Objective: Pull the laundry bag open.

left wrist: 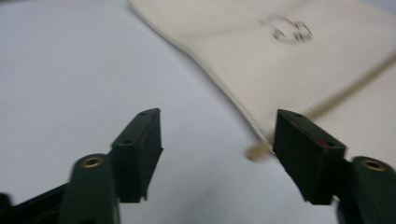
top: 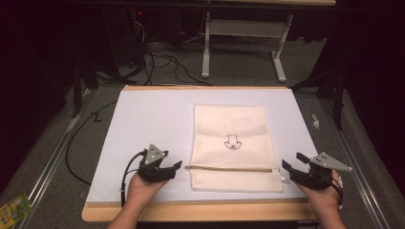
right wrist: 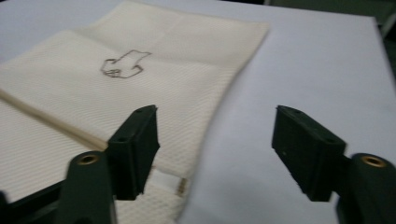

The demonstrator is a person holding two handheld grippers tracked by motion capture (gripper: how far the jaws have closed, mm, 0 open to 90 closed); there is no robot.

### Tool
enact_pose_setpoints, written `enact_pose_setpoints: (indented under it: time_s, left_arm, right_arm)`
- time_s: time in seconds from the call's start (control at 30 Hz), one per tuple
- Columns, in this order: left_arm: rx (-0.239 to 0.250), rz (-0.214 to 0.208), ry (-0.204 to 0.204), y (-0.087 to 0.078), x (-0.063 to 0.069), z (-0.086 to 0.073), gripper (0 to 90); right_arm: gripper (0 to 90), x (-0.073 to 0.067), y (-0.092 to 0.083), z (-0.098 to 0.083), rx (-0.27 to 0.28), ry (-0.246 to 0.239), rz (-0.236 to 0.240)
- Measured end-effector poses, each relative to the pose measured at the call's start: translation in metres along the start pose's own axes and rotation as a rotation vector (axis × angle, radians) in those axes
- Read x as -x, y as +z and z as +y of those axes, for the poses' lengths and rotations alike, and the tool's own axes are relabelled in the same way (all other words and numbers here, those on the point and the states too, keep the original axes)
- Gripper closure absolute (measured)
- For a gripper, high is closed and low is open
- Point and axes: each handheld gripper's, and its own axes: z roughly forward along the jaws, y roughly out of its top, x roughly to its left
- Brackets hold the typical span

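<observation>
Both grippers, left [top: 173, 168] and right [top: 290, 169], stood open, empty, flanking the zipper [top: 232, 168] ends of the cream pouch [top: 232, 125].

Bare white desk [top: 143, 119] lies open left and right of the flat cream cloth zip pouch [top: 231, 129]; the pouch, lying flat, alone occupies the desk's middle.

Cream pouch [top: 233, 143]: woven cloth, matt, fine ribbed weave visible in the gripper views, with a tan zipper strip [top: 229, 168] across it. White sheet [top: 153, 119] under it: smooth, matt, paper-like. Surface [top: 200, 210] edge: light wood, smooth. Both tongs, left [left wrist: 217, 154] and right [right wrist: 215, 154]: black matt plastic jaws, brass-coloured metal inserts. Floor [top: 47, 157]: grey, rough carpet.
</observation>
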Motion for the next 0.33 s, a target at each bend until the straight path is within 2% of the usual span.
enact_pose_setpoints:
  time_s: [0.03,0.07,0.13,0.23,0.33]
  left_arm:
    - [0.023,0.027,-0.011,-0.005,-0.008,0.0,25.2]
    - [0.032,0.053,-0.014,-0.01,-0.015,0.0,25.2]
    - [0.022,0.093,-0.03,-0.015,-0.025,-0.003,19.7]
    - [-0.018,0.101,-0.04,-0.013,-0.032,-0.006,14.8]
    - [-0.033,0.108,-0.012,-0.009,-0.03,-0.005,12.0]
  right_arm:
    - [24.5,0.008,-0.006,-0.001,0.017,0.011,-0.042]
    - [24.5,0.008,-0.006,-0.001,0.017,0.011,-0.042]
    - [22.0,0.02,-0.013,-0.002,0.03,0.058,-0.059]
    - [19.7,0.033,-0.019,-0.006,0.033,0.086,-0.09]
    - [17.8,0.037,-0.02,-0.007,0.038,0.106,-0.098]
